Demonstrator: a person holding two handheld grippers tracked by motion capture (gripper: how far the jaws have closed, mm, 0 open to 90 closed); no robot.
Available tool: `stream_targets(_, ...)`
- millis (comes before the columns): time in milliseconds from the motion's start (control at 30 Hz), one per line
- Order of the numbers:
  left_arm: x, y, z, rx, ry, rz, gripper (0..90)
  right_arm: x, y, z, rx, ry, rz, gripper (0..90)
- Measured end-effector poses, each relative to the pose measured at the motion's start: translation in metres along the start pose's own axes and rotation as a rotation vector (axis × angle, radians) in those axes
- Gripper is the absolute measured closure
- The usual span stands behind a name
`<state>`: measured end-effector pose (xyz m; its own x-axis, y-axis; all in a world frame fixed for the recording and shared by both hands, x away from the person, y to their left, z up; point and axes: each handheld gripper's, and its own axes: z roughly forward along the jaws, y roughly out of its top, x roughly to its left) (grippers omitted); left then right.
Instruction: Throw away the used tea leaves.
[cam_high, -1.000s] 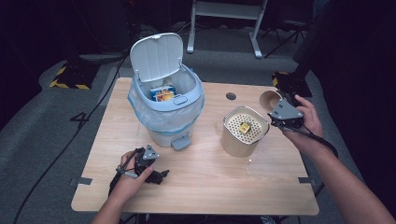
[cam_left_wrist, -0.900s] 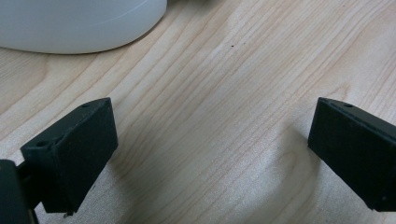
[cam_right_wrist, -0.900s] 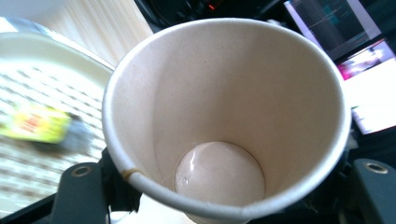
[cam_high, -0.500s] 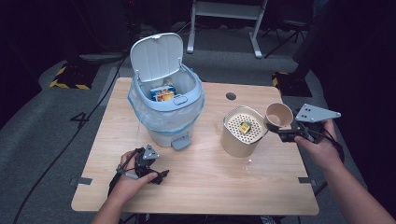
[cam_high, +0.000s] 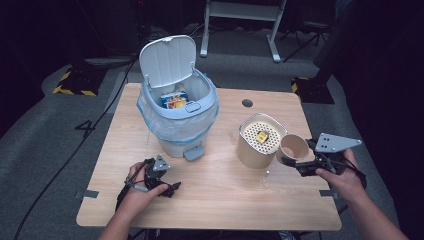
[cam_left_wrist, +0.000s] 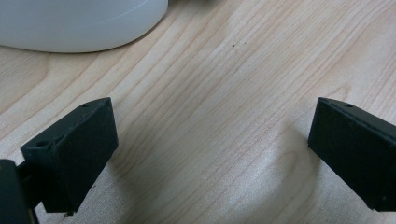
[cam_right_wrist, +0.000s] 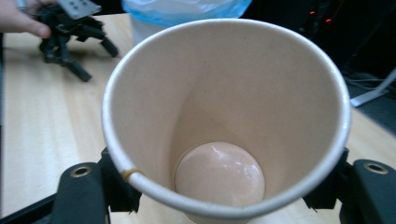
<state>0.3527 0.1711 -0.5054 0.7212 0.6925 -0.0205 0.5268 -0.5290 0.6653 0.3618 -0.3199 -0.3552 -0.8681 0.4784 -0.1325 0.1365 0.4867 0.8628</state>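
Right gripper (cam_high: 292, 163) jaws clamped on my tan paper cup (cam_high: 292, 147), tipped beside perforated beige canister (cam_high: 260, 141); left gripper (cam_high: 167, 187) jaws wide on counter (cam_high: 220, 200).

— What are the claws looking like?
— Both are showing matte black, blocky jaws with small screw holes. The right claw (cam_high: 292, 163) is carrying a grey three-cornered plate; the left claw (cam_high: 165, 187) is trailing a black cable and wearing a smaller plate.

We see the table (cam_high: 215, 200) from above.
On it, the bin (cam_high: 176, 117) stands left of the canister (cam_high: 257, 142); the paper cup (cam_high: 292, 148) is just right of the canister, and a box (cam_high: 173, 101) lies in the bin.
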Motion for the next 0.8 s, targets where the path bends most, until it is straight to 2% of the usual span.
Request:
stream_targets(300,0.0,0.0,0.0,0.001,0.004,0.003,1.8,0.016,-0.025,0.015,0.025,0.071,0.039,30.0)
stream_targets(367,-0.001,0.0,0.0,0.001,0.003,0.001,1.7,0.02,-0.033,0.021,0.03,0.077,0.051,30.0)
stream_targets(500,-0.001,0.0,0.0,0.001,0.003,0.001,1.7,0.023,-0.037,0.025,0.028,0.09,0.063,30.0)
stream_targets(667,0.0,0.0,0.0,0.001,0.003,0.001,1.7,0.026,-0.033,0.029,0.011,0.115,0.071,30.0)
stream_targets(800,-0.001,0.0,0.0,0.001,0.003,0.0,1.7,0.022,-0.021,0.032,-0.012,0.148,0.071,30.1)
